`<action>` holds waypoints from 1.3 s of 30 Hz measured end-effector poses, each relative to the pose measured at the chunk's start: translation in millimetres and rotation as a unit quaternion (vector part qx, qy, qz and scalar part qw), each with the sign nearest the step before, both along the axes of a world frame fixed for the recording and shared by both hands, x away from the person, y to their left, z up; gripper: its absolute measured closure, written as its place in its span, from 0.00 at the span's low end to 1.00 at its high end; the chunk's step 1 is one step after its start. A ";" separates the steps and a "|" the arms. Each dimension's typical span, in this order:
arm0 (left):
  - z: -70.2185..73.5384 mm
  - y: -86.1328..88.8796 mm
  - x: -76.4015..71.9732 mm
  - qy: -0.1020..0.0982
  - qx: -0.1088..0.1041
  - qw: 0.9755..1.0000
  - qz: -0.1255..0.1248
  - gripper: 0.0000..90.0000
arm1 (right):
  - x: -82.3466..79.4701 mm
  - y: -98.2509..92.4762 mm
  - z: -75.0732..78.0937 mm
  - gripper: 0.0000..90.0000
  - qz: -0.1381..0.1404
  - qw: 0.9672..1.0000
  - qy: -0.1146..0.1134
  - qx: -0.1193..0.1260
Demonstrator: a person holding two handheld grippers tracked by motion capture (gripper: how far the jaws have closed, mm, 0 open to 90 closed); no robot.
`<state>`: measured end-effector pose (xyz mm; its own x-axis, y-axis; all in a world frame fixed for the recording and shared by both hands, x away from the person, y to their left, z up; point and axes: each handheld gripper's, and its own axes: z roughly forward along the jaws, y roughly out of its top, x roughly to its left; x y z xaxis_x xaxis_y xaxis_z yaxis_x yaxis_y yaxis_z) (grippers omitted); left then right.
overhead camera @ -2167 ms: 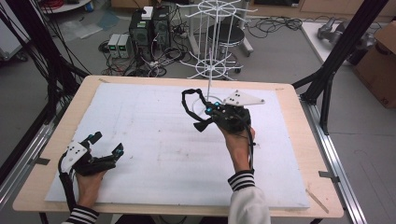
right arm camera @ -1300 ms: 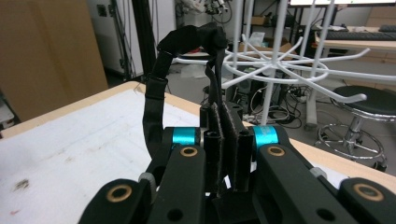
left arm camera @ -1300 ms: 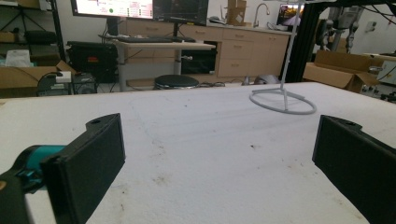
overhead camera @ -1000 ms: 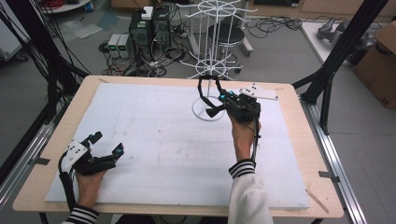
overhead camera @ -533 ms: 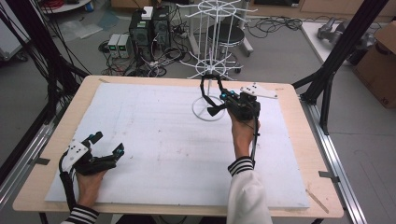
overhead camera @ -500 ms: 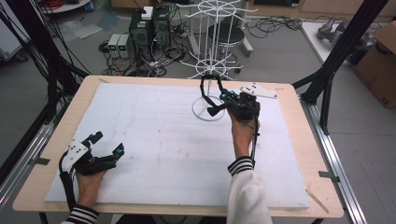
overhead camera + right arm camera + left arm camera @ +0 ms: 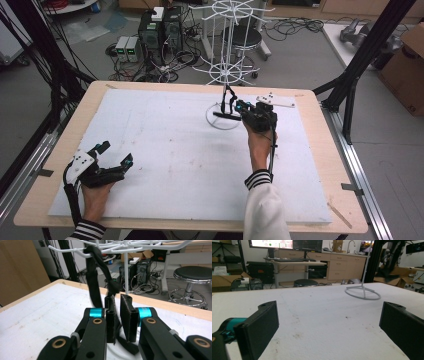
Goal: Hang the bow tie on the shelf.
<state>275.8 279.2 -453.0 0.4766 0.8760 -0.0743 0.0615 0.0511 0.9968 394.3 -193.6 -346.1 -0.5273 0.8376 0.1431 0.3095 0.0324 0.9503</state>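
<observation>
- Black strap [image 7: 93, 282] hangs looped over a white arm of the wire rack [image 7: 126, 270] at the bench's [image 7: 150, 150] far edge.
- Right tongs [image 7: 117, 315]: jaws just started parting, narrow gap, strap beside the left jaw.
- Left tongs [image 7: 329, 322]: spread, nothing between, resting near corner.

High view overhead facing forward-down, gripper views low, close, sharing white rack [image 7: 226, 55].

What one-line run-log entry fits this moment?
left gripper: open, on table | right gripper: jaws just opening, strap between | strap: hooked on white rack
</observation>
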 end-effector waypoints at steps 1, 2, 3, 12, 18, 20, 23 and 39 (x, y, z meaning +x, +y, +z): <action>-0.1 0.1 -0.1 -0.001 0.001 1.000 0.000 0.03 | 0.1 0.0 -0.2 0.91 0.001 1.000 0.000 -0.001; 0.0 0.0 -0.3 -0.001 0.000 1.000 0.000 0.03 | -0.5 0.4 -0.4 0.90 0.002 1.000 0.002 -0.002; -0.1 -0.1 -0.3 -0.001 0.000 1.000 0.000 0.03 | -0.8 0.7 -0.5 0.89 0.002 1.000 0.001 -0.004; -0.1 0.2 -0.8 -0.003 -0.001 1.000 0.002 0.03 | -8.4 2.3 4.1 0.41 -0.001 1.000 -0.005 -0.019; -0.1 -0.3 -1.0 -0.004 0.003 1.000 0.000 0.03 | -21.0 0.1 8.9 0.12 0.006 1.000 0.013 -0.016; -0.2 0.0 -1.0 -0.004 0.003 1.000 0.001 0.03 | -30.3 -1.9 13.3 0.05 0.007 1.000 0.007 -0.020; -0.2 0.0 -0.9 -0.004 0.003 1.000 0.001 0.03 | -47.7 -7.7 16.5 0.01 0.001 1.000 -0.019 -0.023; -0.1 -1.5 -1.4 -0.006 0.008 1.000 0.004 0.03 | -123.2 -68.4 -53.6 0.01 -0.045 0.998 -0.038 -0.004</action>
